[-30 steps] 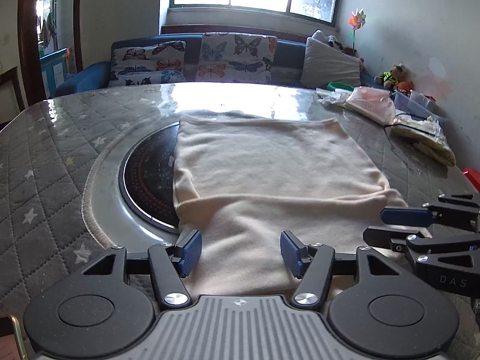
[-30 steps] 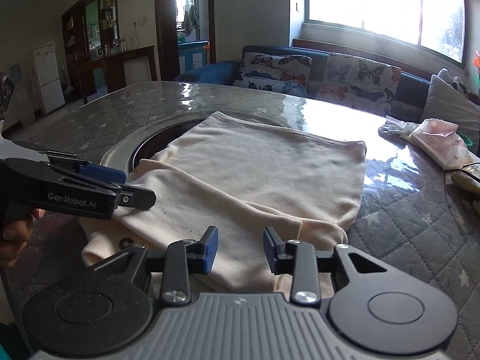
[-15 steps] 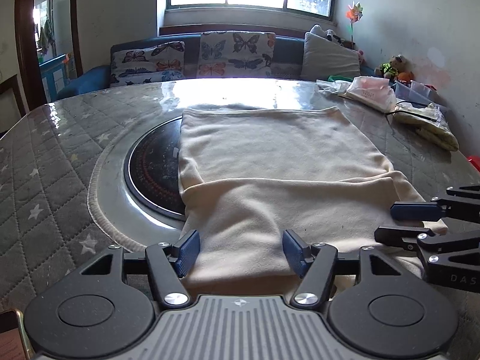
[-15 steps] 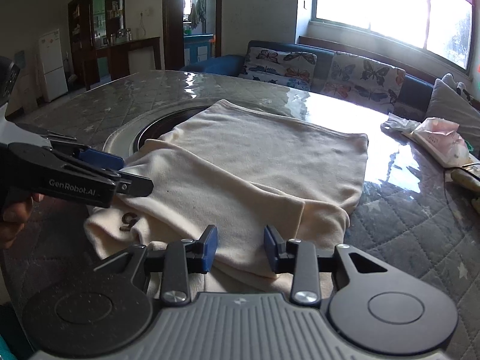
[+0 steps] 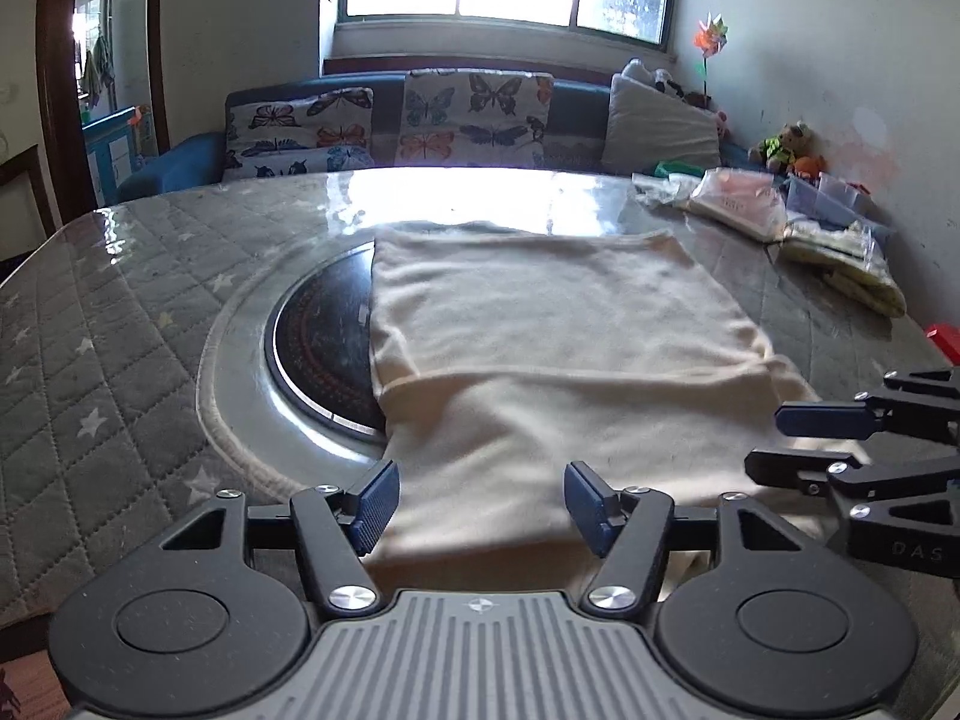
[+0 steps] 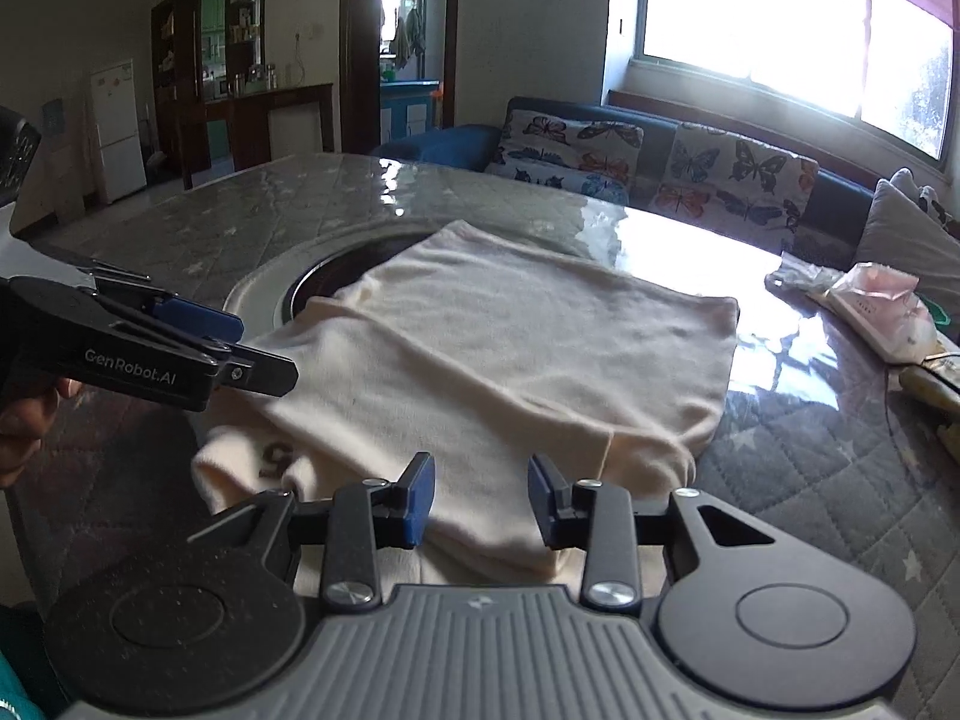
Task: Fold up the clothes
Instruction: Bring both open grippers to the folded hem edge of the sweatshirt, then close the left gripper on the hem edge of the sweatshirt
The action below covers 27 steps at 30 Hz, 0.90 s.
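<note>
A cream shirt [image 5: 540, 324] lies flat in the middle of both frames, on a quilted grey table [image 5: 120, 324] under a glossy cover. Its near part is doubled over the rest, and the edge of that top layer crosses the middle of the left wrist view. In the right wrist view a dark printed mark shows on a bunched corner at lower left. The shirt's left side overlaps a dark round plate [image 5: 324, 336] set into the table.

The left gripper [image 5: 480, 501] sits at the bottom of its frame with its blue pads [image 5: 375, 501] well apart, cloth lying between and below them but not pinched. The right gripper [image 6: 480, 501] is also spread, less widely, over the near folded edge at lower centre of its own view, holding nothing. Each shows in the other's view, right gripper at the right edge, left gripper at the left edge with a hand [image 6: 27, 420] behind it.

My judgement: the shirt is part-way folded, one fold laid, and both grippers hang over its near edge. This fits either just having let go of a laid fold or lining up for another grab. A further fold would call for both grippers to close on matching corners of the doubled layers and lift them evenly, so the stack does not slip or skew.

Plastic bags [image 5: 738, 204] lie at upper right, and a sofa with butterfly cushions [image 5: 474, 120] lies beyond.
</note>
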Each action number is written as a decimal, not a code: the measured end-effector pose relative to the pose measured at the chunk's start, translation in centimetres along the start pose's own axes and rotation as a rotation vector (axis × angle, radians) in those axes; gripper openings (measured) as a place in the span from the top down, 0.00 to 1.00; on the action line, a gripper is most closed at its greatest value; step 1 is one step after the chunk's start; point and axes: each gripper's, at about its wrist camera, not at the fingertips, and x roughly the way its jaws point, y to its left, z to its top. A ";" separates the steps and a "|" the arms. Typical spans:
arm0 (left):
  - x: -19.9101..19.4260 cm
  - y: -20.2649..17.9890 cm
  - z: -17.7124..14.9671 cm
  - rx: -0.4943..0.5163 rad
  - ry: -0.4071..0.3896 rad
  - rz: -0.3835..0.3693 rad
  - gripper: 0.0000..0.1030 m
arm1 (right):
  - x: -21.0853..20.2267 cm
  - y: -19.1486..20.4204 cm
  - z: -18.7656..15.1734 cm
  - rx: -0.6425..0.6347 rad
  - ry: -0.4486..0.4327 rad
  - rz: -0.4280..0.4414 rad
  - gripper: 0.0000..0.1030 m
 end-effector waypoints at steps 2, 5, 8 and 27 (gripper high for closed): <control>0.7 -0.1 0.4 -0.006 -0.004 -0.007 0.43 | 0.4 -0.2 0.6 0.010 -0.012 0.000 0.67; 1.7 -0.2 0.9 -0.014 -0.010 -0.018 0.52 | 1.3 -0.6 1.2 0.022 -0.022 -0.001 0.67; 2.7 -0.3 1.5 -0.023 -0.016 -0.029 0.63 | 2.3 -1.1 1.3 0.047 -0.013 0.004 0.67; 3.4 0.1 0.7 -0.011 0.008 0.004 0.67 | 1.9 -0.9 0.0 0.046 0.023 0.010 0.66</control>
